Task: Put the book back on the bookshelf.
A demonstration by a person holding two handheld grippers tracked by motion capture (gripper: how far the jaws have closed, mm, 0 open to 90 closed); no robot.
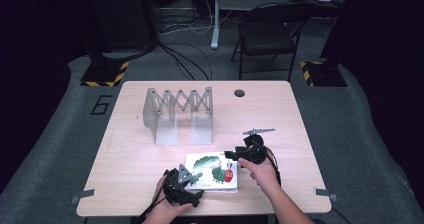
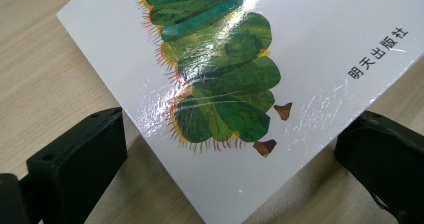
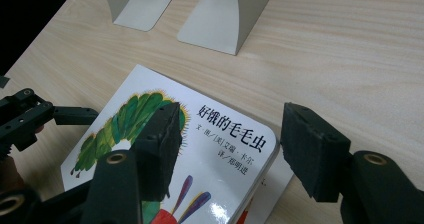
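Both grippers hang open around the caterpillar picture book (image 1: 212, 172) lying flat at the table's (image 1: 280, 114) near edge: left gripper (image 1: 184, 183) straddles its near-left corner, right gripper (image 1: 235, 155) its far-right corner. They are about to grasp; next, I judge, both close and lift toward the 2 bookend plates of the rack (image 1: 180, 115).

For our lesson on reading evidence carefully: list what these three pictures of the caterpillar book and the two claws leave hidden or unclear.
- Book: its title is too small to read in the high view.
- Caterpillar's head: cut off by the top edge in the left gripper view, and covered by the right claw in the right gripper view.
- Book's near left corner: covered by the left claw in the high view.
- Expanding rack: its top is cut off in the right gripper view.
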